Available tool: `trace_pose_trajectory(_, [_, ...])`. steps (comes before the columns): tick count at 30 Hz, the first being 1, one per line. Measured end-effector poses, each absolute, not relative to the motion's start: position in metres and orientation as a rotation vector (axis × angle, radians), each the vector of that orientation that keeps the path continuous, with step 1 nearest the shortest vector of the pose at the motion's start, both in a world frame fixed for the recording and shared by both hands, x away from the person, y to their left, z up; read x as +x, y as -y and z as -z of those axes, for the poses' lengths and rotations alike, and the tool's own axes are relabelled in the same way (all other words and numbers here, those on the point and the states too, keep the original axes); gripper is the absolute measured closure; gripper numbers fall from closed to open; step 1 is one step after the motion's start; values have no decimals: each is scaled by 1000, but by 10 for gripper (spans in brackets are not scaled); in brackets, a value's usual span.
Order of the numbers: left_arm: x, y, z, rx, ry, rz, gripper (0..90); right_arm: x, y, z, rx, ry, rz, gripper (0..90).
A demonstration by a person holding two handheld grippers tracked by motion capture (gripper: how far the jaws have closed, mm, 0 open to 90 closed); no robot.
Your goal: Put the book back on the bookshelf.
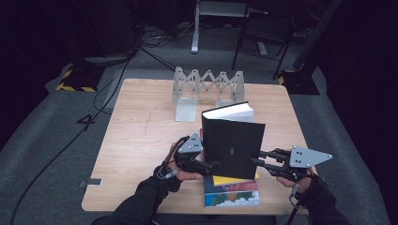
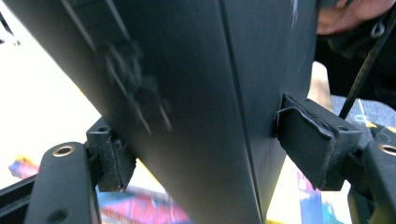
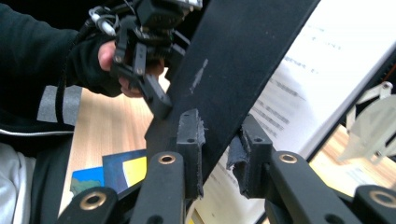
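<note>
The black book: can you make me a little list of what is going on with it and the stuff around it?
held thing: black book, upright, a little open
left gripper: closed across the book's thick spine side
right gripper: pinching the front cover's edge
under the book: colourful books lying flat in a stack
at the back: folding book rack, standing with nothing in it
surface: wooden table
pages: white, with print showing in the right gripper view
</note>
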State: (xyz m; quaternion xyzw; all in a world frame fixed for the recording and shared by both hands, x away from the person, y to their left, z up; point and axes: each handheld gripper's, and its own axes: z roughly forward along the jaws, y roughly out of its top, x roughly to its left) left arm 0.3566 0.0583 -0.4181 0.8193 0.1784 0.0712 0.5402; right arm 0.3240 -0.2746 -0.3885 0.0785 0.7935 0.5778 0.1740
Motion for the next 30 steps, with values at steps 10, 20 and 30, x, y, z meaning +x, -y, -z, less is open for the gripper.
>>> trace_pose_trajectory(10, [357,-47,403,1907,-321,-190,392,325,283,399,344,-2238,-1514,693])
trace_pose_trajectory(20, [354,-47,402,1892,-292,-175,493,335,292,401,509,-2165,-1478,425])
trace_pose_trajectory(30, [352,-43,400,1899,-286,-237,512,343,270,399,455,-2188,-1476,450])
